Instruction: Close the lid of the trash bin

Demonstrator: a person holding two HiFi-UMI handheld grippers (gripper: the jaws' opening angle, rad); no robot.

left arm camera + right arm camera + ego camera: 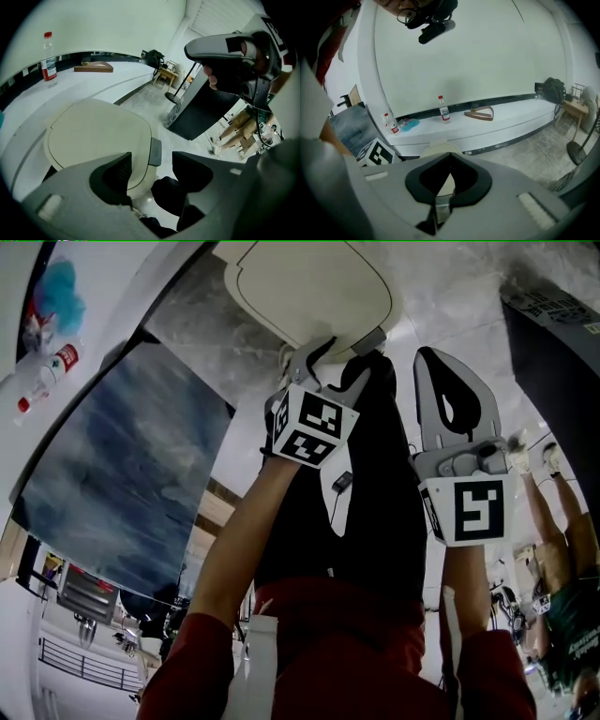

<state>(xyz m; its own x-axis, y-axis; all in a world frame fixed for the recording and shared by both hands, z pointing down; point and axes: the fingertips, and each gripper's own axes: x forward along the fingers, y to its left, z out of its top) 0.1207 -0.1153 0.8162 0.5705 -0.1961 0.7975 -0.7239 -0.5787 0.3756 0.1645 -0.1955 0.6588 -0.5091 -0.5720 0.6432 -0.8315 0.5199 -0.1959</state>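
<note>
Studio-like room: white ledge (511, 121), marble floor (529, 157).

Red sleeves (192, 667), grey tongs (429, 357), black-and-white marker cubes (469, 509)

Red-labelled bottle (444, 110) on white ledge (520, 116), blue cloth (408, 124), brown triangular frame (480, 114), black bag (554, 89)

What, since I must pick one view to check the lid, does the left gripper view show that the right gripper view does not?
Only the left gripper view: nearly the whole cream lid with its grey tab, the open left tongs framing its edge, and the right tongs from outside. Only the right gripper view: a second bottle, the head camera, the left marker cube, and the right tongs' tips together. Both: the lid, a red-labelled bottle, a wooden frame on the ledge, and a black bag.
</note>
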